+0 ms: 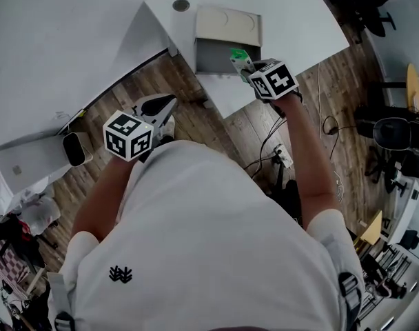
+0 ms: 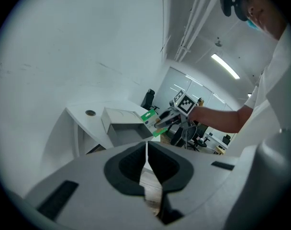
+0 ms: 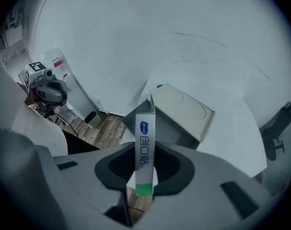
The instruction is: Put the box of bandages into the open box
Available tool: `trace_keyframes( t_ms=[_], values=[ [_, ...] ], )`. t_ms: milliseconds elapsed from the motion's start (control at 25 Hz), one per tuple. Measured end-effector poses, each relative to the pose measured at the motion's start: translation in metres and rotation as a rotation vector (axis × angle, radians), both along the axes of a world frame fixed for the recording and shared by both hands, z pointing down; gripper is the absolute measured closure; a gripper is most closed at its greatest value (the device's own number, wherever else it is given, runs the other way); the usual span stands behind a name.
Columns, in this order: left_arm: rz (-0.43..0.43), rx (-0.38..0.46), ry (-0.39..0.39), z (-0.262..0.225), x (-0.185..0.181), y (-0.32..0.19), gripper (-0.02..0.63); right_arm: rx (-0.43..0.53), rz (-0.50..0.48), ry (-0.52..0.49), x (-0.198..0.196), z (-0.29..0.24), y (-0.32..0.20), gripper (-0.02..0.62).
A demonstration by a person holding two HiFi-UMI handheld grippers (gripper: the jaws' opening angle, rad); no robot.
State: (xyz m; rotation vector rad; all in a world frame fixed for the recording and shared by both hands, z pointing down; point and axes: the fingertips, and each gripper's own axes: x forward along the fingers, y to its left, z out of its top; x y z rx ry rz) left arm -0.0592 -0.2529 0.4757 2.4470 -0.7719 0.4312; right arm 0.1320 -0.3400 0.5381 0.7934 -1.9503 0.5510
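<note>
A grey open box [image 1: 220, 55] stands on the white table [image 1: 292, 19] with its lid [image 1: 228, 23] folded back. My right gripper [image 1: 251, 72] is shut on the box of bandages [image 1: 240, 58], a slim white carton with green ends. It holds the carton at the open box's near right corner, just above the rim. In the right gripper view the box of bandages [image 3: 145, 150] stands upright between the pads, with the open box [image 3: 181, 111] right behind it. My left gripper [image 1: 162, 107] hangs over the floor, away from the table, jaws together and empty [image 2: 146, 162].
A round cable hole [image 1: 181, 5] sits in the table behind the open box. A bin [image 1: 77, 148] stands on the wooden floor at the left. Cables and a power strip [image 1: 282, 156] lie on the floor at the right, near office chairs [image 1: 392, 133].
</note>
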Motion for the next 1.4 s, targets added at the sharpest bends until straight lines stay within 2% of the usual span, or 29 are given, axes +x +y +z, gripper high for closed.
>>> trace_keyframes(
  t_ms=[360,680,960,1080,1200,1400],
  values=[
    [-0.014,-0.014,0.002,0.003,-0.023,-0.023,0.588,-0.055,-0.077,0.138,-0.006,0.028,-0.035,0.511],
    [0.005,-0.032,-0.008,0.009,-0.034,-0.036,0.588,-0.111,-0.128,0.254,-0.010,0.068,-0.044,0.511],
    [0.010,-0.047,-0.018,0.015,-0.040,-0.032,0.588,-0.122,-0.170,0.304,-0.014,0.088,-0.044,0.508],
    [0.000,-0.051,-0.021,0.016,-0.044,-0.032,0.588,-0.124,-0.173,0.321,-0.012,0.091,-0.044,0.505],
    [0.004,-0.054,-0.027,0.016,-0.044,-0.028,0.588,-0.138,-0.153,0.392,0.003,0.089,-0.042,0.502],
    [0.002,-0.059,-0.022,0.014,-0.045,-0.026,0.588,-0.120,-0.180,0.220,-0.032,0.093,-0.042,0.485]
  ],
)
